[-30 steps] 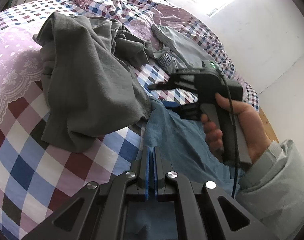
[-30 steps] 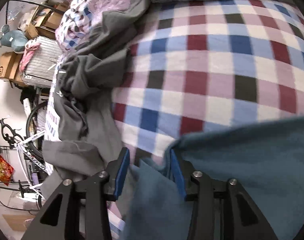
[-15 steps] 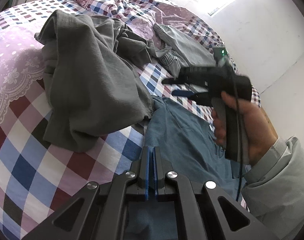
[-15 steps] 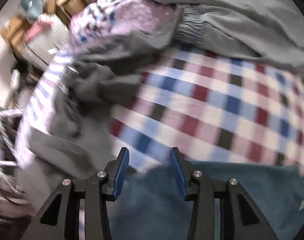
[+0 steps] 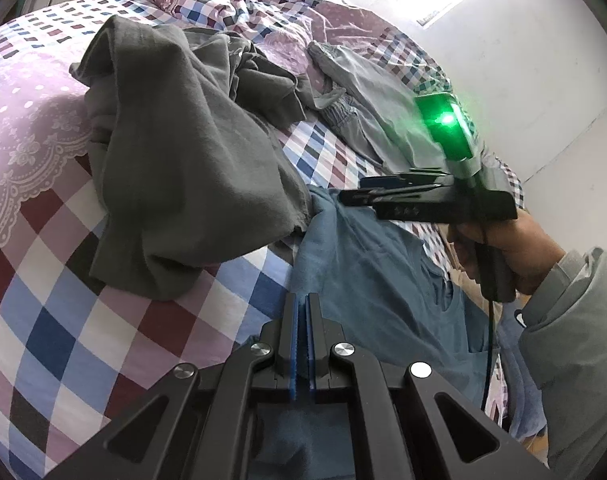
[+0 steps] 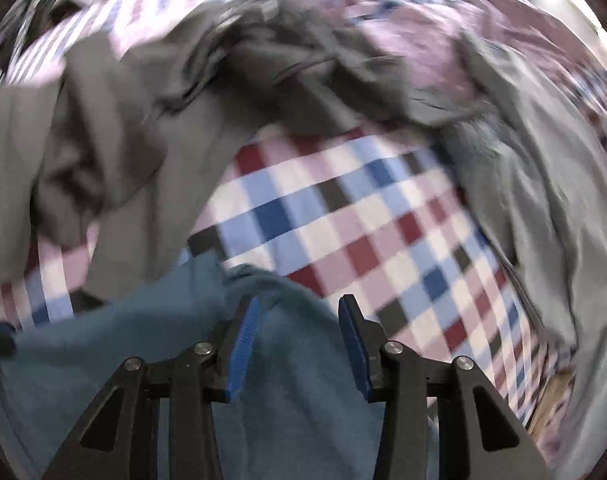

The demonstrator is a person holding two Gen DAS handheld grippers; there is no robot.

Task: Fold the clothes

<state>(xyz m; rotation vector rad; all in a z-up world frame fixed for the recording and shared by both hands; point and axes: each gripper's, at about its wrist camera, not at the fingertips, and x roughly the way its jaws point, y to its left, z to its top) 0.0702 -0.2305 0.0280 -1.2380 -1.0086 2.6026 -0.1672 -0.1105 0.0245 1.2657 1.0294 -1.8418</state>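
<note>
A blue shirt point(image 5: 375, 280) lies spread on the checked bed cover point(image 5: 63, 320). My left gripper point(image 5: 302, 300) is shut on the shirt's near edge, and blue cloth shows under its fingers. In the left wrist view my right gripper point(image 5: 363, 192), held by a person's hand point(image 5: 515, 248), hovers just above the shirt's far corner. The right wrist view is blurred: the right gripper point(image 6: 299, 312) stands open over the blue shirt point(image 6: 123, 340), its pads apart with the cloth below them.
A crumpled dark grey garment point(image 5: 175, 168) is heaped beside the shirt's far corner, also blurred as the grey garment point(image 6: 123, 120). Light grey trousers point(image 5: 367, 92) lie further back, trousers point(image 6: 543, 200). A white wall point(image 5: 543, 60) borders the bed's far side.
The right gripper has stayed open, lifted off the shirt's corner and swung round, and its view is now blurred. The left gripper has kept its hold and barely moved.
</note>
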